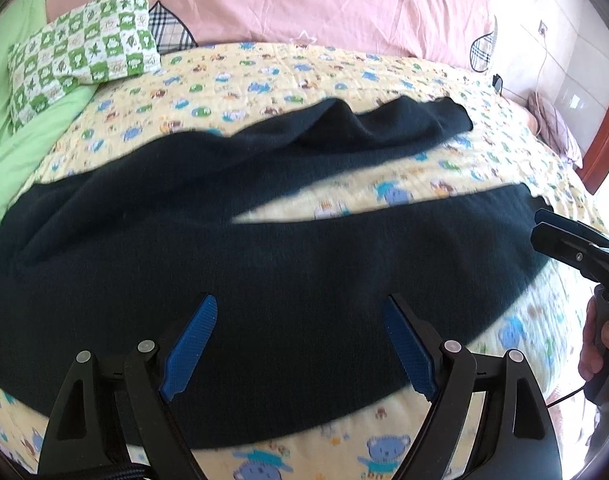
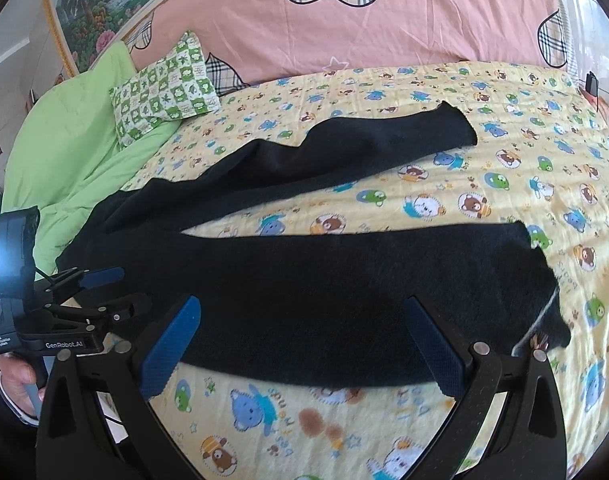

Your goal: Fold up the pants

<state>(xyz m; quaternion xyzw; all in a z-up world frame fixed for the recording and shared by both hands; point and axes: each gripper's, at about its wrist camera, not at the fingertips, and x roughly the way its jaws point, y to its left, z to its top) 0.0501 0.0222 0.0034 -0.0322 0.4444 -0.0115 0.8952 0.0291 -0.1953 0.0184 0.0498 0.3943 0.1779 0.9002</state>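
Observation:
Dark navy pants (image 1: 224,264) lie spread flat on the bed, waist to the left, two legs splayed apart to the right. They also show in the right wrist view (image 2: 324,288). My left gripper (image 1: 300,312) is open and empty, hovering just above the near leg close to the waist. My right gripper (image 2: 302,312) is open and empty above the near leg, nearer its cuff (image 2: 544,300). The right gripper also shows at the right edge of the left wrist view (image 1: 544,224), at the near leg's cuff. The left gripper also shows at the left of the right wrist view (image 2: 120,292).
The bed has a yellow bear-print sheet (image 2: 464,184). A green checked pillow (image 2: 164,88) and a green quilt (image 2: 76,132) lie at the far left. A pink quilt (image 2: 344,28) runs along the back. A dark phone (image 2: 591,83) lies at the far right.

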